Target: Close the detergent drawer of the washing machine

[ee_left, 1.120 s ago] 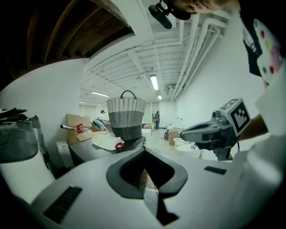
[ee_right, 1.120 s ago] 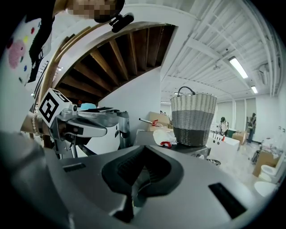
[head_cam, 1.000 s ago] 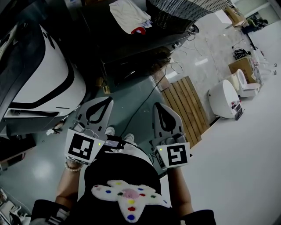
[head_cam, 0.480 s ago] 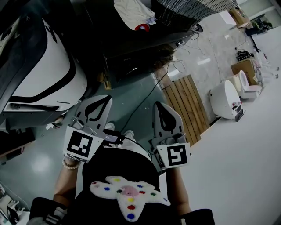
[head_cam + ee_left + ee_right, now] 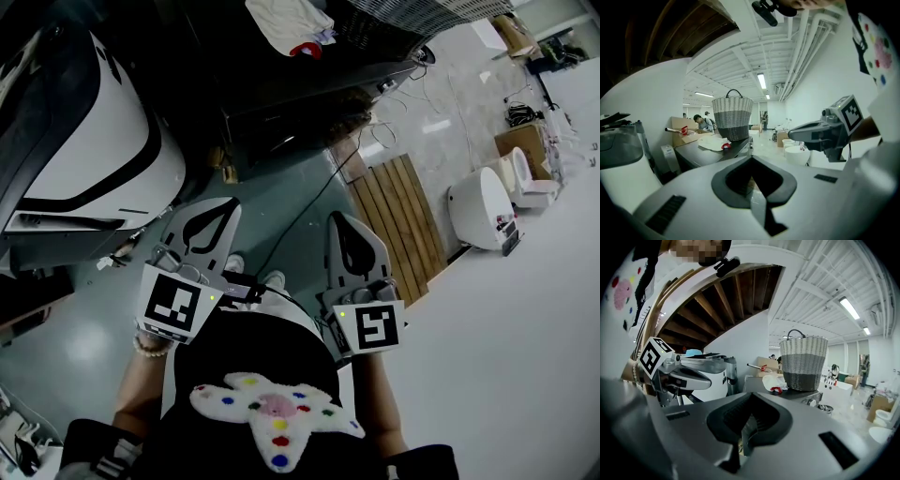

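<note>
Now left tool (image 5: 218, 210) and right tool (image 5: 341, 225) hang clenched, empty; washer (image 5: 94, 159) sits at ten o'clock, apart.

Two grey plastic grippers (the left gripper (image 5: 217, 208) and the right gripper (image 5: 339, 221), each bearing one black-and-white marker cube (image 5: 174, 307)). One white washing machine (image 5: 103, 159) with black trim. One grey-and-white woven basket (image 5: 732, 119). One dark table (image 5: 234, 66). One slatted wooden platform (image 5: 398, 220). Two brown cardboard boxes (image 5: 518, 142).

Basket (image 5: 803, 363) sits on table (image 5: 756, 384), washing machine (image 5: 713, 379) left.
</note>
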Demonstrator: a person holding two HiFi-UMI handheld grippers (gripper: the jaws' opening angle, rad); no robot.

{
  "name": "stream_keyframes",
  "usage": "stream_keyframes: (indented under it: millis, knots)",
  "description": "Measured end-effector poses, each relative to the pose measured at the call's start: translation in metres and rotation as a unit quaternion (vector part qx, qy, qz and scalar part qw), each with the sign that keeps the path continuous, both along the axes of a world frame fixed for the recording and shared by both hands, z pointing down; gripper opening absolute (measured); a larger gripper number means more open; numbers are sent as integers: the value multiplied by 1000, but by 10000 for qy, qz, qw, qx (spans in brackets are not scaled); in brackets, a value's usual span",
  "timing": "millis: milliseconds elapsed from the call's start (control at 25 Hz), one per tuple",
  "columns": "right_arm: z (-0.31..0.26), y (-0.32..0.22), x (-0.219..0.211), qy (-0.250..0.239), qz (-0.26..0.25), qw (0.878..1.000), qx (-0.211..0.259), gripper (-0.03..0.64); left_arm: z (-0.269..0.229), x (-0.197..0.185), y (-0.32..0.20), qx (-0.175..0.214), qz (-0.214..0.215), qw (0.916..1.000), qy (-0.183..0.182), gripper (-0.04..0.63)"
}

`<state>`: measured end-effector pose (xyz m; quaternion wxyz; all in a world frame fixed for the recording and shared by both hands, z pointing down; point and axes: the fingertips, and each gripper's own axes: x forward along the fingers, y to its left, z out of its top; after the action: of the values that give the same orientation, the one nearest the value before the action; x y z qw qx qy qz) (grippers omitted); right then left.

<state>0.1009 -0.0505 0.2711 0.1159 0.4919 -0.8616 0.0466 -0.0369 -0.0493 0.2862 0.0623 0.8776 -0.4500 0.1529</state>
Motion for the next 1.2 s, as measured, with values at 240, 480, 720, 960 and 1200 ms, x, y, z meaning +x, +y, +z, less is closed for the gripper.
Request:
stream_keyframes:
  millis: [240, 480, 720, 960, 1200]
  knots:
    - [-3, 4, -5, -193, -63, 9998, 46, 3, -1, 3, 2, 40, 29, 10000, -54, 9]
    - [-3, 6, -5, 4, -17, 9999, -103, 3, -4, 3, 2, 101, 58, 9999, -42, 9]
    - [-8, 9, -14, -237, -159, 9996, 33, 3, -3, 3, 3, 88, 32, 10000, -26, 9]
    - [-4, 9, -10, -45, -97, 9999, -76, 3, -5, 1, 4, 113, 2, 9999, 22, 9]
    - [-2, 11, -11, -14, -129, 9998, -124, 3, -1, 2, 8, -12, -63, 9999, 113, 9]
